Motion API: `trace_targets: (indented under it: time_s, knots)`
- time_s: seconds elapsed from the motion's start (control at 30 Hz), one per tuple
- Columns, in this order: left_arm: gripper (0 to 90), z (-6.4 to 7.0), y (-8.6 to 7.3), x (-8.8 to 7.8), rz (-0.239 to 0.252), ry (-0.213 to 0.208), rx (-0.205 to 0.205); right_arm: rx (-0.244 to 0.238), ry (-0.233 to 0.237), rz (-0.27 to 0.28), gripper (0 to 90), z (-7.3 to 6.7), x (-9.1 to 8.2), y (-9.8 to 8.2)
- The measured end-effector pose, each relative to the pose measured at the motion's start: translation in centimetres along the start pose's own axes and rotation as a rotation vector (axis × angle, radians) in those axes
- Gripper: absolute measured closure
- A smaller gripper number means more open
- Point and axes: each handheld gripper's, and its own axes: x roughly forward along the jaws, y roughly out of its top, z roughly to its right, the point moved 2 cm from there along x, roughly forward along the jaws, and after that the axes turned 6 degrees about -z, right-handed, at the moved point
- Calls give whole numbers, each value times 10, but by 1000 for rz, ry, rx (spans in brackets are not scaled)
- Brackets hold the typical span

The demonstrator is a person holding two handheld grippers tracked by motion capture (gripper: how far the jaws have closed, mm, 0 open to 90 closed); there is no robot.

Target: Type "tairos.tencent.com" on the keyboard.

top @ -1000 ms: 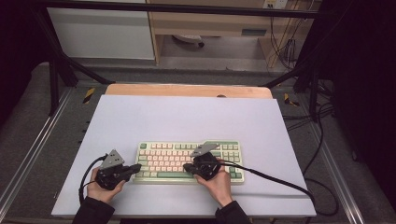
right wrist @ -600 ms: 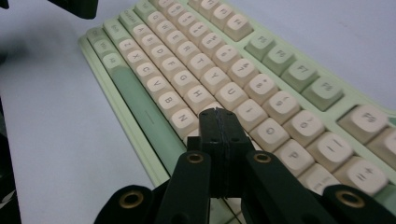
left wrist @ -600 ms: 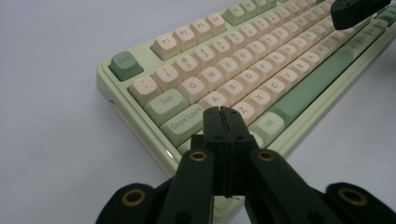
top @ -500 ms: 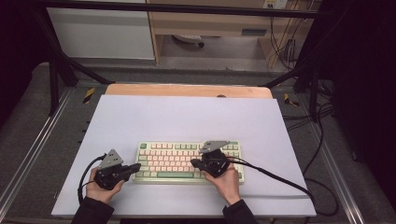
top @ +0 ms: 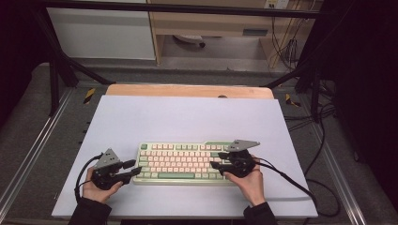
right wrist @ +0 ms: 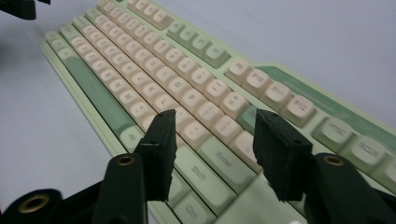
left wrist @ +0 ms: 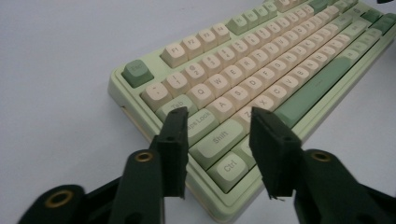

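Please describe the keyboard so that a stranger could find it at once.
Start at the pale lavender rectangular mat covering the table. Near its front edge lies the pale green plastic keyboard with cream keycaps, between two black handheld grippers; its long green space bar sets it apart.

Keyboard (right wrist: 196,93) legends blurred, far end cropped

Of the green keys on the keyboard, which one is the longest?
The space bar on the keyboard: a long dark green strip in the bottom row, nearest the person, far longer than Esc, Tab, Caps Lock or Shift.
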Motion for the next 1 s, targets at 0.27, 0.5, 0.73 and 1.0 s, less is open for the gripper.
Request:
trace_targets:
  time_s: [0.27,0.5,0.73,1.0]
  knots:
    - [354,-10,-5,-5,-13,28,-6,60,-28,30,231,23,-23,-25]
    - [202,-19,-13,-9,-17,29,-13,74,-44,17,84,39,-30,-49]
    - [90,-24,-24,-11,-27,36,-1,113,-62,8,42,50,-37,-74]
    - [70,-24,-28,-7,-41,32,4,131,-55,9,7,55,-44,-91]
